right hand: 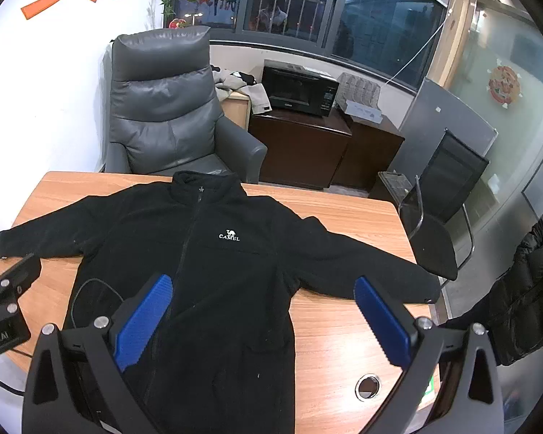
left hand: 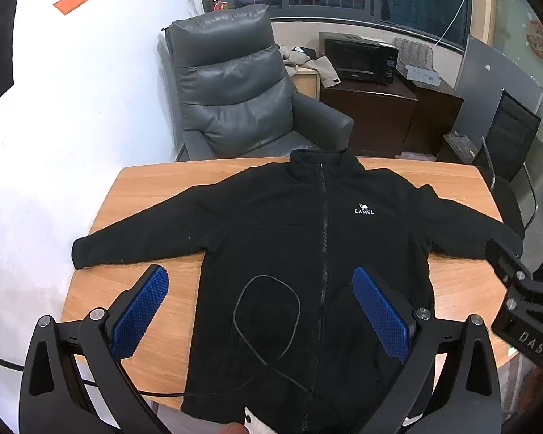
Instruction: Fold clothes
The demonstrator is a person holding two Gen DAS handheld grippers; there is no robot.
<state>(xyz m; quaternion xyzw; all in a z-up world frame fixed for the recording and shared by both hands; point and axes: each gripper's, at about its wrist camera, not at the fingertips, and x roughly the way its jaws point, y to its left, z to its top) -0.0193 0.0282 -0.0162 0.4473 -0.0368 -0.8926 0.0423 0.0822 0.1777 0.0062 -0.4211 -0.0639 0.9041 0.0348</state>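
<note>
Black fleece jacket (left hand: pixel 307 253) spread flat, zipped, sleeves out on worktop (left hand: pixel 144 188); left tongs (left hand: pixel 260 311) and right tongs (right hand: pixel 264 322) both apart, empty, above hem; no fold visible.

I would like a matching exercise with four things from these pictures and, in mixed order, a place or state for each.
Things:
1. jacket
2. cable
3. armchair
4. left tool

Places or states:
A. behind the table
B. looped on the jacket
C. open, holding nothing
D. spread flat, zipped up

Pairs: 1-D, 2-B, 3-A, 4-C
</note>
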